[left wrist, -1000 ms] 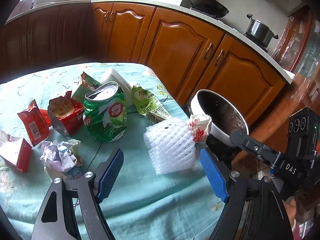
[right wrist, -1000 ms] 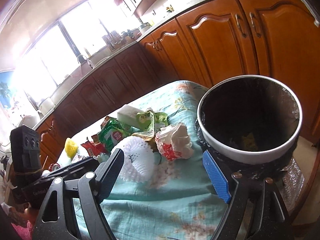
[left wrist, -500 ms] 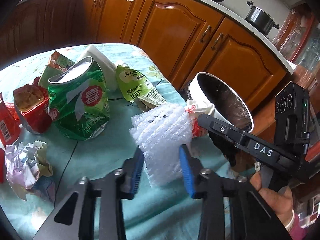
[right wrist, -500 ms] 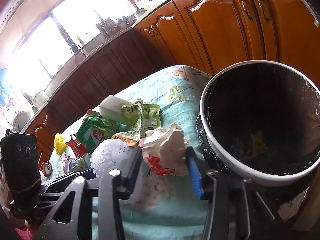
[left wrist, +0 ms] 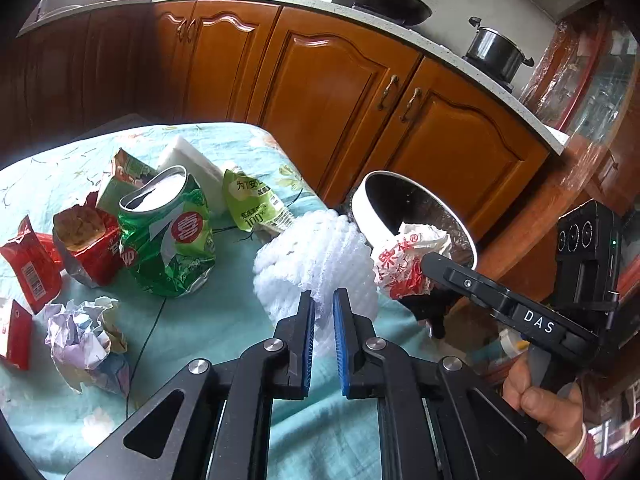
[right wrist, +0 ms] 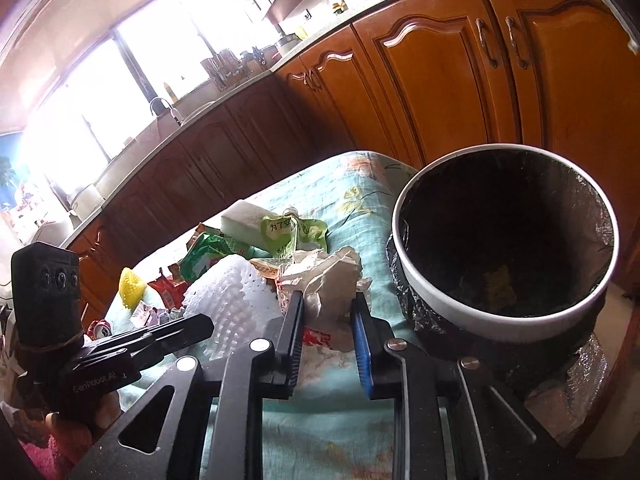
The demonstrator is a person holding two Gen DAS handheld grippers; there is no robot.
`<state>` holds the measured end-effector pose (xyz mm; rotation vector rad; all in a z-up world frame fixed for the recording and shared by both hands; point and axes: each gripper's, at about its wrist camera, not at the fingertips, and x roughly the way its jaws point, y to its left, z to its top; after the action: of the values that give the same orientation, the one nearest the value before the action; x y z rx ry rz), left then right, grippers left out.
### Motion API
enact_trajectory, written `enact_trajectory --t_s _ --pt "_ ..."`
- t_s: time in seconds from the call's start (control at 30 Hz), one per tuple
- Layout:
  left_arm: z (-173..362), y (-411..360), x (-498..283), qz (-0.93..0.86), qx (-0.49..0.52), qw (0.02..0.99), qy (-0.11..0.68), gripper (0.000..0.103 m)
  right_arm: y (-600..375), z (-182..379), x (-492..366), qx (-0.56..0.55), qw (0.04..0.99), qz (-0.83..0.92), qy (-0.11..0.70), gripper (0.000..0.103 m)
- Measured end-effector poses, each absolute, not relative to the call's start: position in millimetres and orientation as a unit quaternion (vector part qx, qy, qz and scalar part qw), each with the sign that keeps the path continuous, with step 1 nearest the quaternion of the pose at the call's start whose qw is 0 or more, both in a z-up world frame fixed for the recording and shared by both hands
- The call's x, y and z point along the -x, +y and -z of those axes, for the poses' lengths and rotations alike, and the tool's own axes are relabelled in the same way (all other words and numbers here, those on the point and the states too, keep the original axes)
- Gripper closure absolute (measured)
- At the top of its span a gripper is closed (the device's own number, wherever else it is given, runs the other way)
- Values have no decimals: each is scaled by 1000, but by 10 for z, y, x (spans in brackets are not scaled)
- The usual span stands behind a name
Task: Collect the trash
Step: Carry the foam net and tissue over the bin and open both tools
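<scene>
A white foam fruit net (left wrist: 316, 256) lies on the teal tablecloth (left wrist: 200, 328). My left gripper (left wrist: 323, 296) has its jaws closing on the net's near edge, and the blue pads pinch it. Just right of the net, a crumpled white and red paper wrapper (right wrist: 328, 276) sits between the closing jaws of my right gripper (right wrist: 328, 300), whose pads press its sides. In the left wrist view the wrapper (left wrist: 404, 264) shows at the tip of the right gripper's black finger. A white trash bin (right wrist: 500, 328) with a black liner stands beside the table's right end.
A crushed green can (left wrist: 168, 240), red snack wrappers (left wrist: 88, 248), a crumpled paper ball (left wrist: 84, 344), a green pouch (left wrist: 252, 200) and a white box (left wrist: 188, 160) lie to the left. A yellow net (right wrist: 130, 288) sits farther left. Wooden cabinets (left wrist: 340, 92) stand behind.
Both pairs of jaws went from wide open to nearly together. The left closed on the foam net, which is now bunched up. The right closed on the crumpled wrapper.
</scene>
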<state>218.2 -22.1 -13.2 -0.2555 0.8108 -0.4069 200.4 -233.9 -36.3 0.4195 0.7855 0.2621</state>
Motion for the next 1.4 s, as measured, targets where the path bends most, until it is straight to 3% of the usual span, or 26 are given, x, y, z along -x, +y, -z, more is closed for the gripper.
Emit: enact_trajectory --t_s 0.53,1.4 --pt "-141 -589 -2149 239 85 895 366 95 -2887 101 -1681 -222 911 -82 337 80" --pt "-114 -1510 -2965 250 16 889 383 95 -3504 180 -1869 -215 914 -10 343 80"
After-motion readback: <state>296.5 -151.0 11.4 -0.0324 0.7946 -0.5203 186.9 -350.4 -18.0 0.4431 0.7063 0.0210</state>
